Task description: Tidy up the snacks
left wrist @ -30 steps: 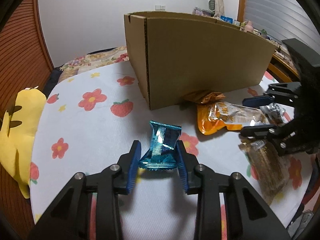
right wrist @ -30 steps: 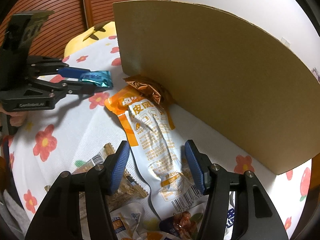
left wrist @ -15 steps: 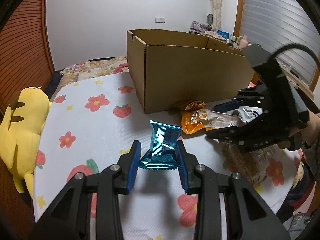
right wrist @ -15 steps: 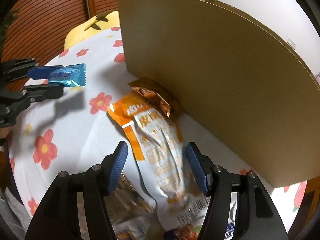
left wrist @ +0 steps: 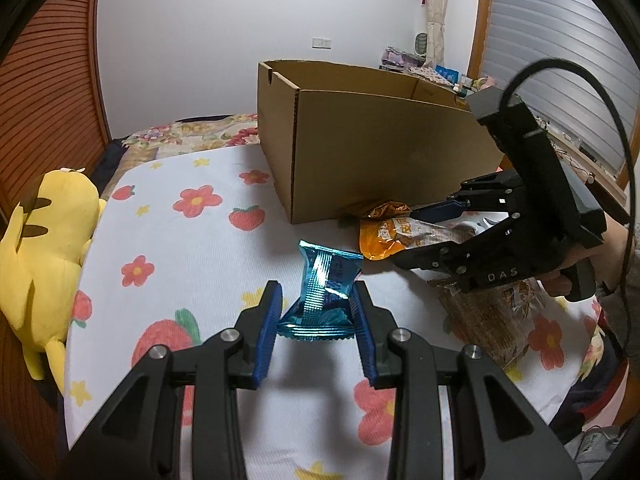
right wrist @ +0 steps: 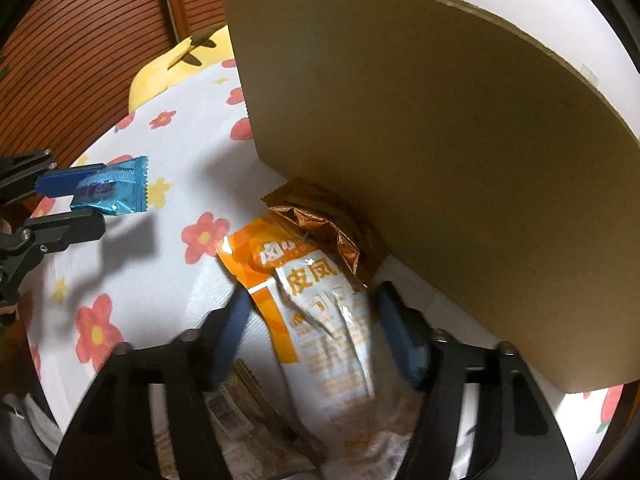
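While the left gripper [left wrist: 316,320] pinches the blue snack packet [left wrist: 326,286] above the flowered tablecloth [left wrist: 200,240], the right gripper [right wrist: 312,324] has just been closing, its fingers spread astride the orange pouch [right wrist: 320,312] lying before the cardboard box [left wrist: 384,144].

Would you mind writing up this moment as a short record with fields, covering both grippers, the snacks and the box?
left gripper: shut on the blue snack packet, held above the floral cloth
right gripper: open, jaws just closing either side of the orange-and-white pouch, pads not yet pressing
cardboard box: upright on the cloth, open top
copper foil packet: lying against the box wall
other snacks: brown packet beneath the right gripper
yellow plush toy: at the cloth's edge
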Action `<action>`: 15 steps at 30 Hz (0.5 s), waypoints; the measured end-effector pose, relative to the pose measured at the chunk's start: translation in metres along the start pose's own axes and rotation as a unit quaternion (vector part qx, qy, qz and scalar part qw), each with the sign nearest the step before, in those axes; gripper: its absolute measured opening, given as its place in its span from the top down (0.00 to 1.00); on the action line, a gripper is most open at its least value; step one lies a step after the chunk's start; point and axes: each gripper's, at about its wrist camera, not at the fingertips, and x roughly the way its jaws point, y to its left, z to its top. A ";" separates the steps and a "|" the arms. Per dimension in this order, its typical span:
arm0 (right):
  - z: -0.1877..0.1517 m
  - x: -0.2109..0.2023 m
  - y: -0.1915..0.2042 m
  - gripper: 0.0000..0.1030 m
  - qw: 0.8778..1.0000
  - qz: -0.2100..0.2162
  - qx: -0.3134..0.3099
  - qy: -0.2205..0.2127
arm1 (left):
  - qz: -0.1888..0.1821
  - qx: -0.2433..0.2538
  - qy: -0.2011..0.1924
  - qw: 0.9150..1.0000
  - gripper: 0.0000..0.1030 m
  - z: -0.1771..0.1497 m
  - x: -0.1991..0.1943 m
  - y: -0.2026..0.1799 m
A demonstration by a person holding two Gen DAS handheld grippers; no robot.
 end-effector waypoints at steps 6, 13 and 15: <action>-0.006 -0.007 0.016 0.55 0.998 -0.042 -0.036 -0.014 | 0.000 -0.002 0.000 1.000 0.68 0.000 0.000 -0.001; -0.019 -0.022 0.029 0.55 0.997 -0.036 -0.052 -0.045 | 0.001 -0.006 0.000 1.000 0.68 0.000 0.000 0.000; -0.022 -0.030 0.032 0.55 0.996 -0.042 -0.054 -0.059 | 0.002 -0.008 -0.001 1.000 0.68 0.000 0.000 0.001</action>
